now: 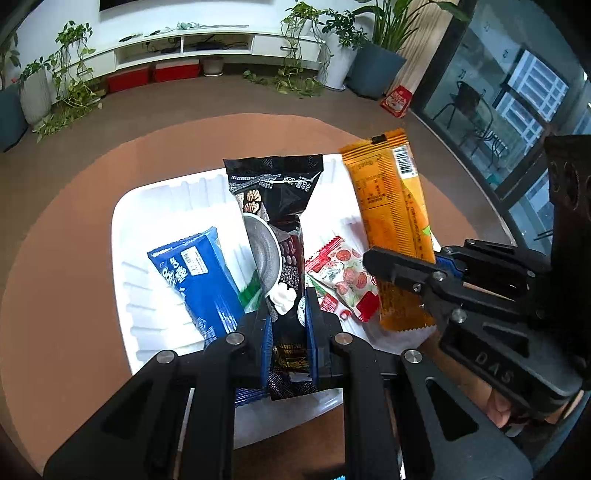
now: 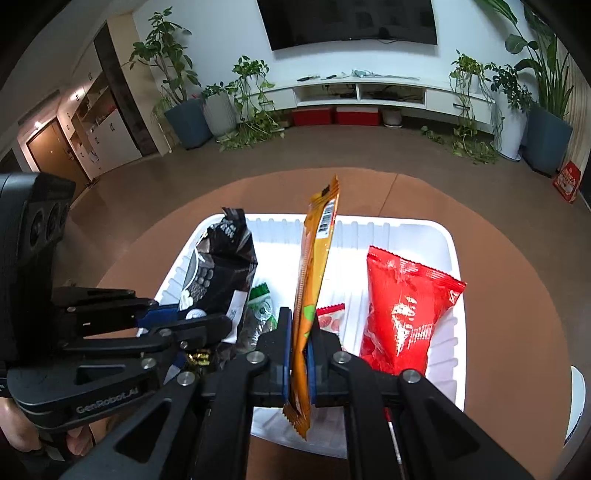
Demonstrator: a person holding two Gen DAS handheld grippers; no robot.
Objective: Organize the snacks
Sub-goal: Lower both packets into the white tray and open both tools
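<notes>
Two snack packets are held above a white tray (image 1: 122, 221), one in each gripper. A black packet (image 1: 275, 206) with pictures of nuts and grains is clamped near its lower end between the blue pads of the left gripper (image 1: 289, 332), at the lower centre of the left wrist view; its sealed top edge stands near the middle of the frame, over the tray's far wall. An orange packet (image 2: 314, 266) with a barcode is clamped near its lower end between the pads of the right gripper (image 2: 299, 354), at the lower centre of the right wrist view; it is seen edge-on, its top reaching past the tray's far rim. Both packets are held nearly upright, side by side, the orange one to the right of the black one in the left wrist view.

Inside the tray, the following are catalogued: a blue packet (image 1: 201, 280) at the left, lying tilted; a green-marked wrapper (image 1: 249, 291) partly hidden behind the black packet; a small strawberry-printed sachet (image 1: 341, 273) between the two held packets; a red bag (image 2: 402, 310) at the right of the right wrist view.

The tray is set on a round brown table (image 1: 55, 258). Beyond, potted plants (image 2: 184, 92), a white low cabinet (image 2: 369, 92) with red boxes (image 2: 336, 116) beneath, and a wall-mounted screen (image 2: 351, 22) are visible.
</notes>
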